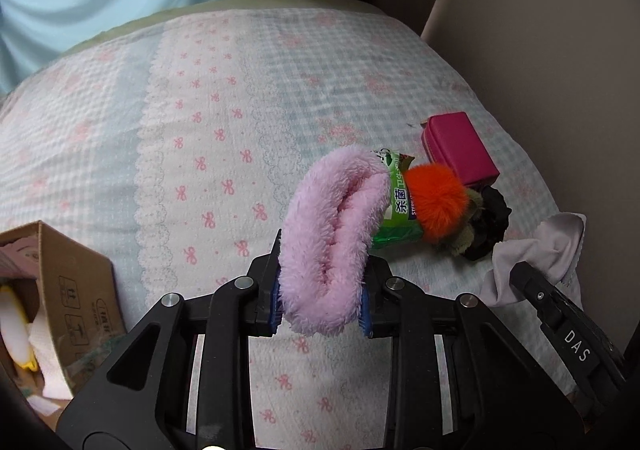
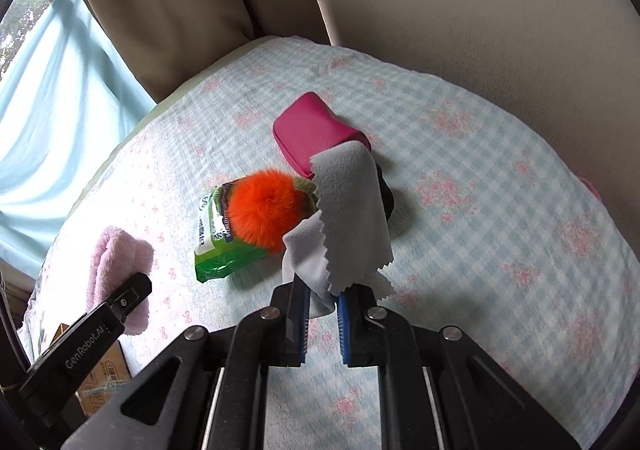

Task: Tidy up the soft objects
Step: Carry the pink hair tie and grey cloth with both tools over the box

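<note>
My left gripper (image 1: 322, 286) is shut on a fluffy pink cloth (image 1: 336, 234), lifted above the checked bedspread (image 1: 208, 122). In the right wrist view that pink cloth (image 2: 120, 270) hangs at the lower left. My right gripper (image 2: 322, 302) is shut on a thin grey cloth (image 2: 352, 210) with zigzag edges, also raised off the bed. The grey cloth (image 1: 536, 254) shows at the right of the left wrist view. On the bed lie an orange pompom (image 2: 264, 206), a green wipes pack (image 2: 224, 246), a magenta case (image 2: 312, 134) and a dark scrunchie (image 1: 488, 226).
An open cardboard box (image 1: 76, 290) with paper and a yellow-and-white item inside stands at the bed's lower left. Beige cushions (image 2: 168, 2) and a beige wall (image 2: 480, 2) back the bed. A light blue curtain (image 2: 52, 98) hangs at the left.
</note>
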A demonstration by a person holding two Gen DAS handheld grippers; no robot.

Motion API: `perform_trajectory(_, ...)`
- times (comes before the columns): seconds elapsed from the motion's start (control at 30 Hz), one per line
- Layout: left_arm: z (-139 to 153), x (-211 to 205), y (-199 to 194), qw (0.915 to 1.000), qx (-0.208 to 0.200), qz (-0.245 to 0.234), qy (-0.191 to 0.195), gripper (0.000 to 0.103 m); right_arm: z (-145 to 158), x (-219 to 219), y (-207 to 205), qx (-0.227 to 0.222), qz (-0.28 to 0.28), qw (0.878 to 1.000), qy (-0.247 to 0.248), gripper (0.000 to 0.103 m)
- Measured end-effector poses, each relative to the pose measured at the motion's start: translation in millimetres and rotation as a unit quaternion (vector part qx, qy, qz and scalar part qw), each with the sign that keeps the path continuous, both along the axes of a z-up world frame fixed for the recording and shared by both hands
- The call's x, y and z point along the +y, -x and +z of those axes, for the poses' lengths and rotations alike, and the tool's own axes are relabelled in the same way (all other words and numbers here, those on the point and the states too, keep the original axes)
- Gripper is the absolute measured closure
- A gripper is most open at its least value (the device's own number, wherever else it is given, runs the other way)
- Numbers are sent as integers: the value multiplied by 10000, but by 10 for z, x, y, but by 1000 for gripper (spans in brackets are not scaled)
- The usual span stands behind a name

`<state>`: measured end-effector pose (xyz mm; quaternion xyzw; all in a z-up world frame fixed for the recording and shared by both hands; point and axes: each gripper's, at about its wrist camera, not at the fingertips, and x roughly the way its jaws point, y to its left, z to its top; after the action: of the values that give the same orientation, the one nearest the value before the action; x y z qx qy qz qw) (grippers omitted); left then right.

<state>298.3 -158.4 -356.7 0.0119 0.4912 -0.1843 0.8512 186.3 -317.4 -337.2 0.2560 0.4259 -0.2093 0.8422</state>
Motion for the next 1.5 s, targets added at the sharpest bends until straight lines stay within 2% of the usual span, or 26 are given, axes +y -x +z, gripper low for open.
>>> perform_trajectory(0.27,747,229,361,9987,-141,448,221,78,761,35,197,-214,291,9986,392,92)
perform_trajectory(0.5,1435,610,692,9957,-288,798,369,78,1553,289,367,-509,766,9927,777,92)
perform_trajectory(0.73,1970,1196,979,9927,-452,1018,459,78,2233,844,503,-928,1210,9835,971,92)
perform_trajectory(0.9,2258,1673,1172,9909,-606,1099,483,78,2567,1373,536,-1149,1567,9760,987,92)
perform_trajectory(1.13,2456,2422,1288,9886,-669,1302,350,78,2694,2257,443,-1245,2313,9619,755,92)
perform_trajectory(1.27,2472,2911,1300,9867,-683,1440,318,78,2613,2720,357,-1233,2632,9547,629,92)
perform_trajectory(1.5,2333,3621,1139,9852,-517,1627,175,78,2385,3348,101,-1024,2923,9499,426,92)
